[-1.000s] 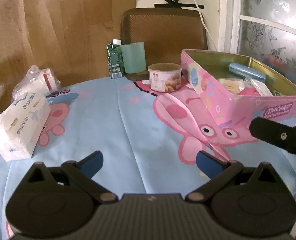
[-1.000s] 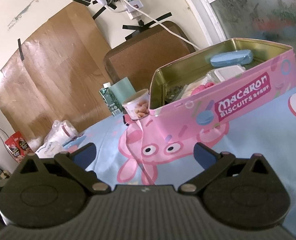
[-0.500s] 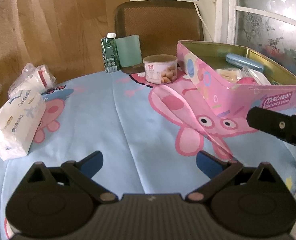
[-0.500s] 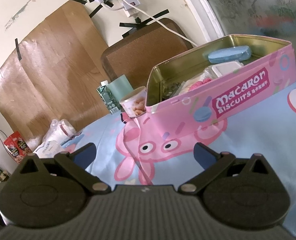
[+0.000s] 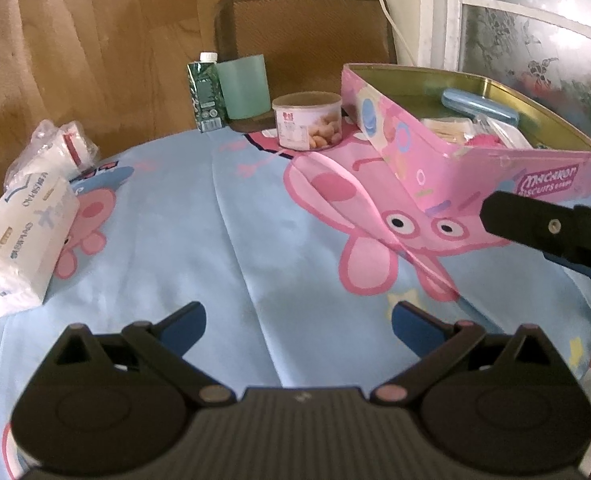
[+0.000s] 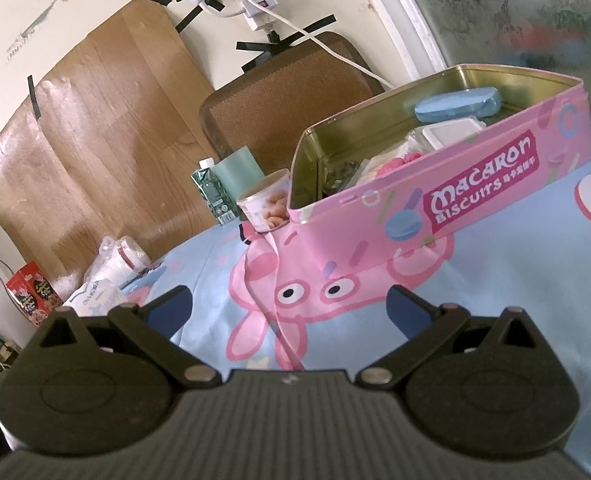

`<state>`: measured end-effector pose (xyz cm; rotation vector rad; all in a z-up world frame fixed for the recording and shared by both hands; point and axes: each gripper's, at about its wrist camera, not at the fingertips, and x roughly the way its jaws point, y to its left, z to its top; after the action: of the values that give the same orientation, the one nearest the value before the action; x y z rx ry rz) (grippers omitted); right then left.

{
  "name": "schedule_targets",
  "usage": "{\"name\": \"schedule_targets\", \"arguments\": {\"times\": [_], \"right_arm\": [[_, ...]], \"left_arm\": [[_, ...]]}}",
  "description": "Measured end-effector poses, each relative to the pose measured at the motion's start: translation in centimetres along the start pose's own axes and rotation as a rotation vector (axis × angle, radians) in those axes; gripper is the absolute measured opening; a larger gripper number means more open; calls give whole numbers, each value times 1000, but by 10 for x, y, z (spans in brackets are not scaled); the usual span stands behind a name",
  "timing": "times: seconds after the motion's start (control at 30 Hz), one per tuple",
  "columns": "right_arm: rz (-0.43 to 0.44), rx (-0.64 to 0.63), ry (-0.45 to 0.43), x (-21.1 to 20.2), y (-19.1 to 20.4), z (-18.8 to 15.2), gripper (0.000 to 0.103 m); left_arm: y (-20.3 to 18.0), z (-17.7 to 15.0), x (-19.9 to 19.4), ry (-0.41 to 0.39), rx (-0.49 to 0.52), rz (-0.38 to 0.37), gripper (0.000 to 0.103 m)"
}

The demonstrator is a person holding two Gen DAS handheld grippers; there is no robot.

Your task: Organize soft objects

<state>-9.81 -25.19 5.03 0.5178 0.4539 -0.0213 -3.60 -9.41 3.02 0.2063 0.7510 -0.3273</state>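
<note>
Both claws, left claw (image 5: 297,322) and right claw (image 6: 289,306), hang spread and empty near the pink tin (image 6: 447,208).

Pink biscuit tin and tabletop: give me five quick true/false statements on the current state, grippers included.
1. The pink macaron biscuit tin is open, with items inside. True.
2. The left gripper is clamped on the tissue pack. False: it is open and empty; the pack lies apart at the table's left.
3. A blue case lies inside the tin. True.
4. The nut tub sits inside the tin. False: it stands on the tablecloth beside the tin.
5. The right gripper is open and empty. True.
</note>
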Motion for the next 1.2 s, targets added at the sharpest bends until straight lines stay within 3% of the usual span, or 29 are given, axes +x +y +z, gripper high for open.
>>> {"name": "schedule_targets", "arguments": {"times": [1.2], "right_arm": [[-11,16,18,5,-5,-4,103]], "left_arm": [[-4,-6,12,58,3,-20,103]]}}
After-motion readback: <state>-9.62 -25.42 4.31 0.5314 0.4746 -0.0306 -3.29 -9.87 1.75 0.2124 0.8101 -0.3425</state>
